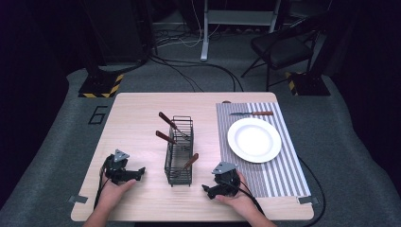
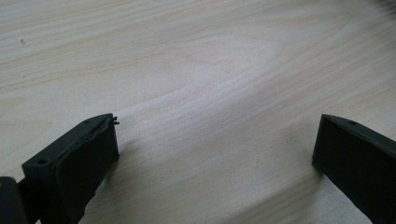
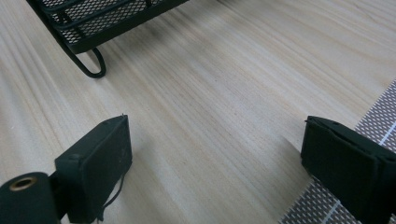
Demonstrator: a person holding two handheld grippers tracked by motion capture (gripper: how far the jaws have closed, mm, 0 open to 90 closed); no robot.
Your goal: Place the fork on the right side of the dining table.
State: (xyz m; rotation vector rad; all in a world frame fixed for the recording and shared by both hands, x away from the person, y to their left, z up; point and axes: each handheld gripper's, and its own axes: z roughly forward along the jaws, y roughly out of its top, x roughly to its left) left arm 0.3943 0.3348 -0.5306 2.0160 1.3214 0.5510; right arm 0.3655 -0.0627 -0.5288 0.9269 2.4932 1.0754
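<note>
While both rest, left gripper point(image 1: 140, 171), right gripper point(image 1: 206, 189) empty.

We read a single black "6" marked on the grey floor point(image 1: 52, 156), left of the worktop point(image 1: 137, 118).

The tabletop point(image 1: 142, 118) is pale wood with a fine matt grain. The basket point(image 1: 179, 151) is black wire mesh metal. The plate point(image 1: 254, 140) looks glossy white. The placemat point(image 1: 279, 175) is striped woven cloth.
</note>
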